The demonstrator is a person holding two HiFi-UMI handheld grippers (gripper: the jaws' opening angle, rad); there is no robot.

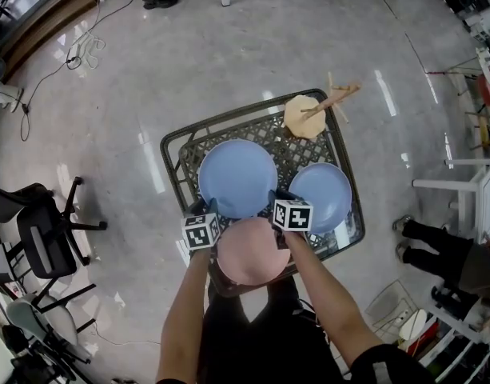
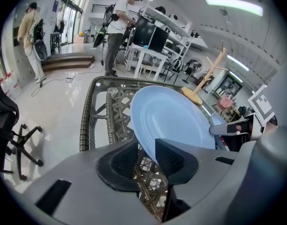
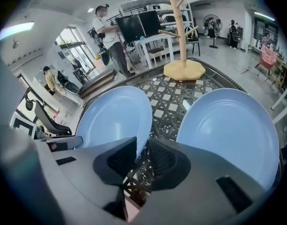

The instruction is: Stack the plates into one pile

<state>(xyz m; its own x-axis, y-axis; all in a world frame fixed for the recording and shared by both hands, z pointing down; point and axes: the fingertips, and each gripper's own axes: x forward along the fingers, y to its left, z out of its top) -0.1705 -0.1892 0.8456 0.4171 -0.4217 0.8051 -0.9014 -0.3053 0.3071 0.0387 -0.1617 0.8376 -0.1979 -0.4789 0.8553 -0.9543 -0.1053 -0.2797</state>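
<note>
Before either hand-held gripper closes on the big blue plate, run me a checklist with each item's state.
1. Jaws of the left hand-held gripper apart: ok.
2. Near rim of the large blue plate between those jaws: ok.
3. Jaws of the right hand-held gripper apart, same rim between them: ok.
4. Firm grip on the rim: not ok, gaps show beside it in both gripper views.
5. Nothing lying on the pink plate: ok.
6. Gap between the small blue plate and the large one: ok.

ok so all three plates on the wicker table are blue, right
Not quite: only the large plate and the small plate are blue. The nearest plate is pink, as the head view shows. All three are on the wicker table.
</note>
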